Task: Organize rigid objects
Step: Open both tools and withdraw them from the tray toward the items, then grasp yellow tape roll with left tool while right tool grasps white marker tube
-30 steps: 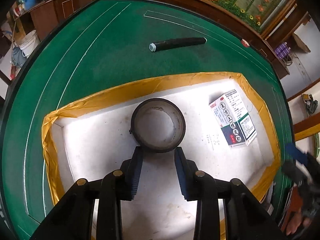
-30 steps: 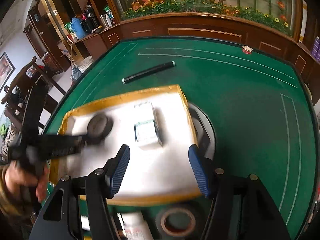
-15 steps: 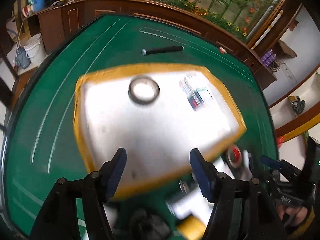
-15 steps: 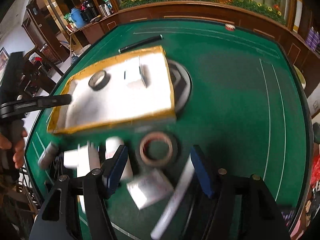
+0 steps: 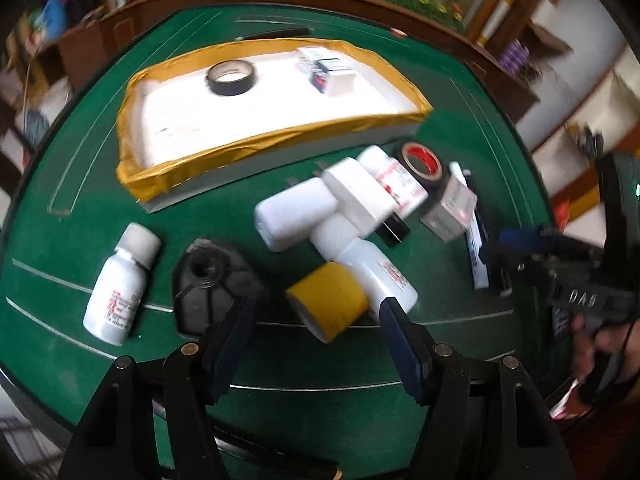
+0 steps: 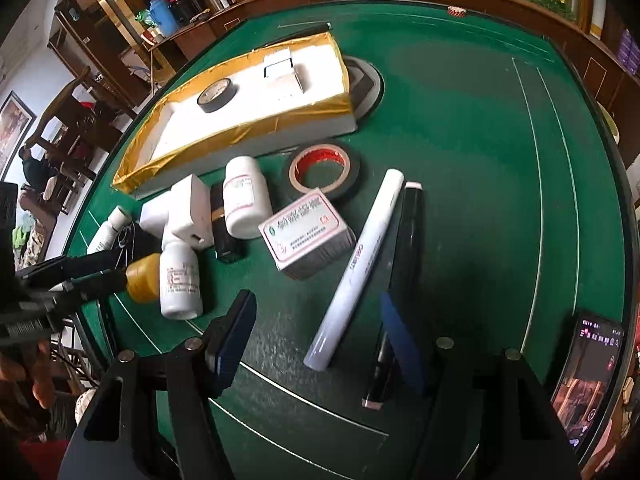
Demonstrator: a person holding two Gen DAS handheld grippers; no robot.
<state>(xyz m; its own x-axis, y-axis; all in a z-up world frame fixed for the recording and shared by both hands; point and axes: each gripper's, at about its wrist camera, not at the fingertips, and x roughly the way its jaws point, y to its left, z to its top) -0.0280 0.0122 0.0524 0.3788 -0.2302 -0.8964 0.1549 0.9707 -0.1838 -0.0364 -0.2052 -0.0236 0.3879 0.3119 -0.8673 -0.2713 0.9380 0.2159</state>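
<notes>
1. Felt on the green table [image 6: 460,152] lies bare to the right of the clutter, out to the curved wooden rim; a phone [image 6: 588,376] sits near that edge by my right side.
2. Near the far side stands the white tray [image 5: 132,120] with yellow-taped edges, holding a black tape roll [image 5: 231,77] and a small box [image 5: 332,70], well apart from both my tools.
3. My left gripper [image 5: 314,332] hangs with its jaws apart and nothing in them, having just been opening; a yellow tape roll [image 5: 326,304] lies just ahead between the fingertips, untouched.
4. A white bottle [image 5: 120,284] lies to its left, beside a black lump I cannot name.
5. My right gripper [image 6: 316,332] is likewise parted and empty above a white marker [image 6: 356,264] and a black pen [image 6: 404,256], lying side by side.
6. Beyond them sit a pink-edged box [image 6: 308,228], a red-cored tape roll [image 6: 324,172] and white bottles in a heap.
</notes>
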